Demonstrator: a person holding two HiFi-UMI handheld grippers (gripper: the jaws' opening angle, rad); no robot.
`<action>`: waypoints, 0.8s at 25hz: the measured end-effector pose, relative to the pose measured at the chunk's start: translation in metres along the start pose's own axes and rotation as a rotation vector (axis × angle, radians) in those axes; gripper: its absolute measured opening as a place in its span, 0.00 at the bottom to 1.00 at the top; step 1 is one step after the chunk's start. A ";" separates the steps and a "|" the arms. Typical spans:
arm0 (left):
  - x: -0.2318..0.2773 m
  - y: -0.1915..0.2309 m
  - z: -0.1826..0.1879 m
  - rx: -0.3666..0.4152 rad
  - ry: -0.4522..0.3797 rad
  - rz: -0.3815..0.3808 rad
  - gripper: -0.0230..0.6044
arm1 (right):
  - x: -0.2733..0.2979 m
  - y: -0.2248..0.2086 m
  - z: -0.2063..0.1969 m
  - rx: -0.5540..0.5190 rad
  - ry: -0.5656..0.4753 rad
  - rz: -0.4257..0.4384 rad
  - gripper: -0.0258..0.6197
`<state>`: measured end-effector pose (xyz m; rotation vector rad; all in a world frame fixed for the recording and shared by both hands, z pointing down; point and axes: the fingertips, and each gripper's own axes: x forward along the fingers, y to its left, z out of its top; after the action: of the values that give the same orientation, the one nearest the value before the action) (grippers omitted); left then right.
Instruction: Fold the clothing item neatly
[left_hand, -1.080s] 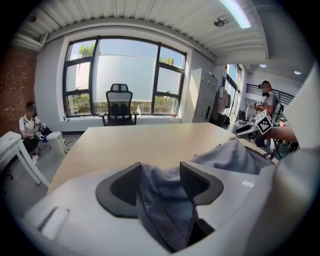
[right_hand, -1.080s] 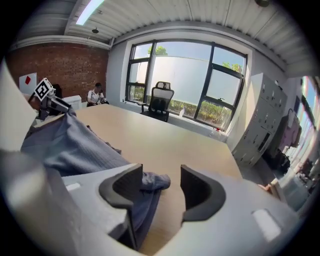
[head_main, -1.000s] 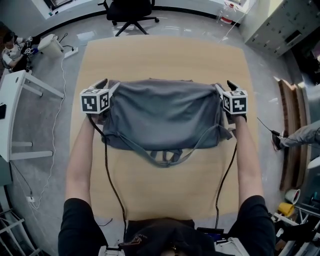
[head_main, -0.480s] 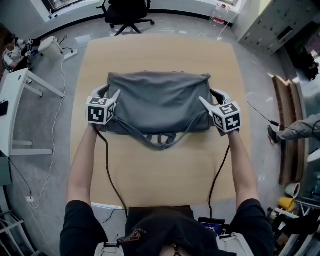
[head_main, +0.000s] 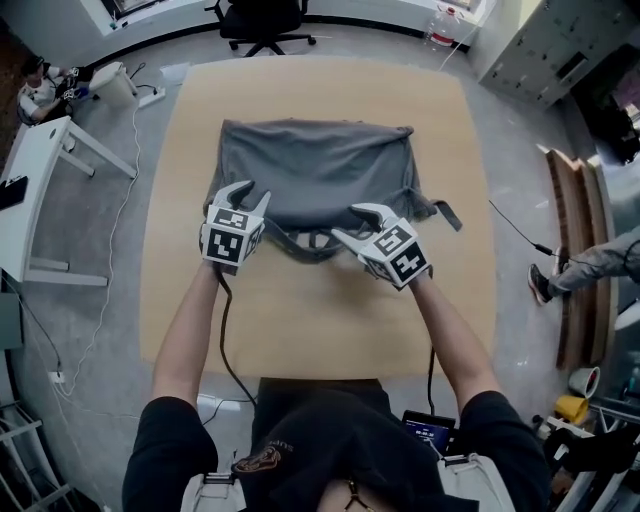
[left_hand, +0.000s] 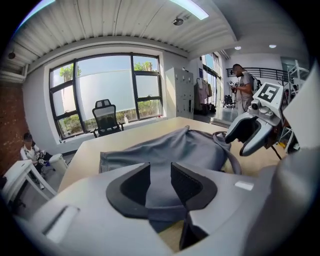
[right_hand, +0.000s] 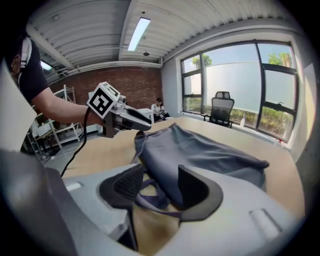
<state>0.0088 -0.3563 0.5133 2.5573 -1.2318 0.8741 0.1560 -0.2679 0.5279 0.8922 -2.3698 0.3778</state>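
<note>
At the ctr of the wooden table (head_main: 330, 320), the grey garment (head_main: 315, 170) lies in a wide band, doubled over by the look of it. Far edge is fairly straight. Near edge is untidy, w/ a strap loop (head_main: 300, 245) hanging out toward the person and another strap end (head_main: 445, 212) sticking out at the right side.

The left gripper (head_main: 250, 192) sits at the near-left edge of the cloth. Its jaws have just been closing, but there's a gap btwn them; the hem lies in that gap and the pads aren't pinching it. The right gripper (head_main: 352, 222) is at the near edge by the strap loop, jaws well apart, w/ cloth edge & a bit of strap btwn them, nothing clamped. Both point forward and down at the hem.

Step in hand, as I read it: taking hold of the near edge for the next fold. Next move needs both pairs of jaws to close on the hem, pref. catching the loose strap too, then lift together & carry it over evenly so edges line up. Risk: the strap drags out, or one side leads & the fold skews.

Beyond the table: office chair (head_main: 262, 20) at the far end, white desk (head_main: 40, 200) to the left.
</note>
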 end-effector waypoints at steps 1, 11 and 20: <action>-0.003 -0.010 -0.003 -0.008 0.000 -0.003 0.25 | 0.006 0.017 -0.002 -0.016 0.011 0.038 0.38; -0.043 -0.061 -0.036 -0.126 -0.013 -0.081 0.05 | 0.061 0.085 -0.060 -0.229 0.344 0.198 0.38; -0.053 -0.085 -0.044 -0.145 -0.019 -0.154 0.05 | 0.035 0.069 -0.013 -0.211 0.288 0.167 0.18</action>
<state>0.0287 -0.2493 0.5267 2.5100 -1.0446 0.7035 0.0937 -0.2296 0.5557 0.5072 -2.1726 0.2922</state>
